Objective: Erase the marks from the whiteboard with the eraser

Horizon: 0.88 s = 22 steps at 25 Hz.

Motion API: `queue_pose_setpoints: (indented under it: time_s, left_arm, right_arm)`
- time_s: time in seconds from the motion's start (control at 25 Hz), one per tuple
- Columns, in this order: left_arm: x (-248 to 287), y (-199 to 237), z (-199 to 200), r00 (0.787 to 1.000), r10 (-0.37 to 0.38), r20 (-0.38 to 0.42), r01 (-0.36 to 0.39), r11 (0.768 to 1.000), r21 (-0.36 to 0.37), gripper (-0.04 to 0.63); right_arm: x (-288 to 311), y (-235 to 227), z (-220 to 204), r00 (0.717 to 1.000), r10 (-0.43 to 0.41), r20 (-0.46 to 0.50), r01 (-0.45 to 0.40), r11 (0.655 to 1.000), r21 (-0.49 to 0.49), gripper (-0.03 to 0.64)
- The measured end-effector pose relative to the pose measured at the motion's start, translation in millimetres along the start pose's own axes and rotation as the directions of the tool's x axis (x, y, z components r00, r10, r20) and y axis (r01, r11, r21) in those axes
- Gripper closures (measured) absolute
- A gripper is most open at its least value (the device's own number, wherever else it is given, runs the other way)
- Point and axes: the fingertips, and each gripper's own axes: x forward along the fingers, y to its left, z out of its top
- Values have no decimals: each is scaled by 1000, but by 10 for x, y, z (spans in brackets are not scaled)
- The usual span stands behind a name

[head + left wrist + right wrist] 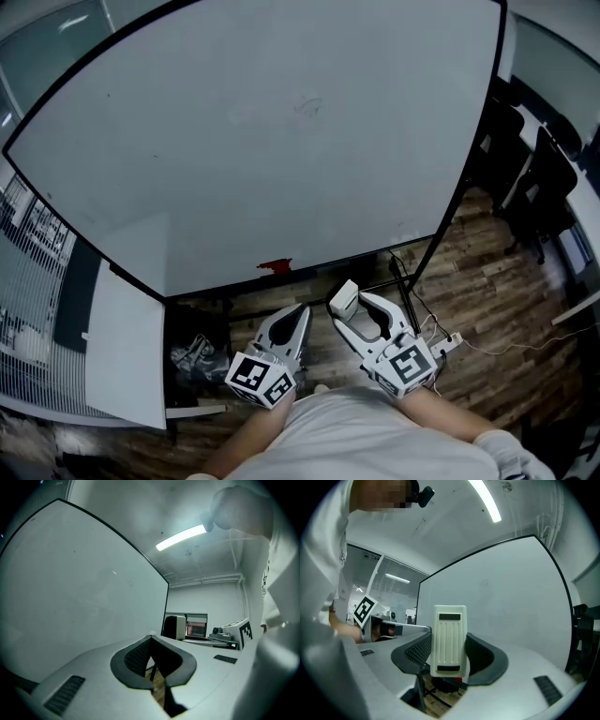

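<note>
Your whiteboard (pixel 281 159) looks almost clean. Only a faint smudge (pixel 307 106) shows near its far middle, so little seems left to wipe. Your right hand-held gripper (pixel 354 307) is clamped on the eraser (pixel 343 300), held near you, below the board and apart from it. The right gripper view shows the eraser's ribbed back between the jaws. The left gripper view shows your left hand-held gripper (pixel 151 639) closed and empty.

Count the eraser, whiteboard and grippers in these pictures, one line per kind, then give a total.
grippers: 2, the left gripper and the right gripper
eraser: 1
whiteboard: 1
total: 4
</note>
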Motion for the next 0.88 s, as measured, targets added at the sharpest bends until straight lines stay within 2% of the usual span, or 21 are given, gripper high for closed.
queue_pose_setpoints:
  time_s: [0.12,0.32,0.56,0.88]
  left_arm:
    - [-19,179,68,999,-33,-4,33,999,5,589]
    - [-76,431,3,999,-44,-19,44,999,-1,589]
    - [30,562,12,998,-50,-33,50,999,-7,589]
    - [421,569,154,999,-41,-8,41,999,22,589]
  right_arm:
    - [210,97,12,1000,-16,1,16,1000,-15,387]
    - [392,191,-51,999,-35,16,35,999,-7,387]
    - [489,47,-17,998,-50,27,51,999,-9,387]
    - [576,-306,234,995,2,97,3,998,-59,387]
